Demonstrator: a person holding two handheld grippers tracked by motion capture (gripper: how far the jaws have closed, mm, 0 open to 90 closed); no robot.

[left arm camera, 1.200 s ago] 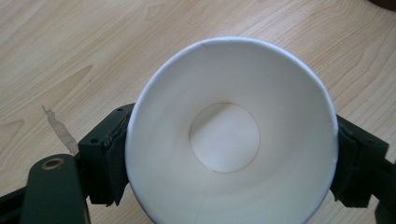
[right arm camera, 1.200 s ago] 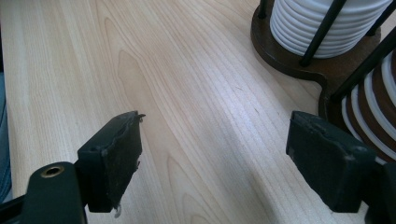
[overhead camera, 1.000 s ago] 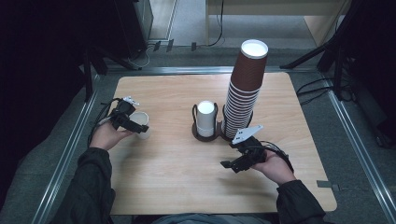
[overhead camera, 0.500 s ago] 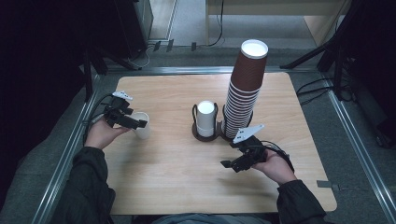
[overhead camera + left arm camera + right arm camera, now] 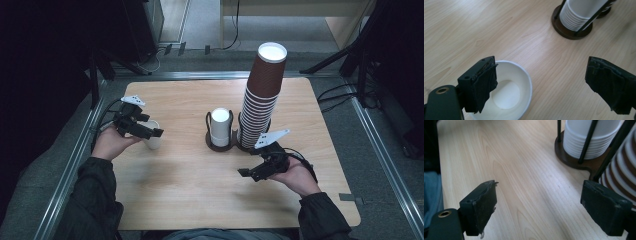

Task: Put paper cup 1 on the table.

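Standing at the left of the high view, the white cup (image 5: 152, 141) is released by the left gripper (image 5: 549, 82), jaws spread, while another is judged next for the wide-open right gripper (image 5: 539, 207).

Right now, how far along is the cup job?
Done: one white cup stands upright on the table, apart from the holder. In hand: the left hand-held gripper hangs open above it, jaws just opened, nothing gripped. Left: the white stack and tall brown stack remain; the right hand-held gripper waits open.
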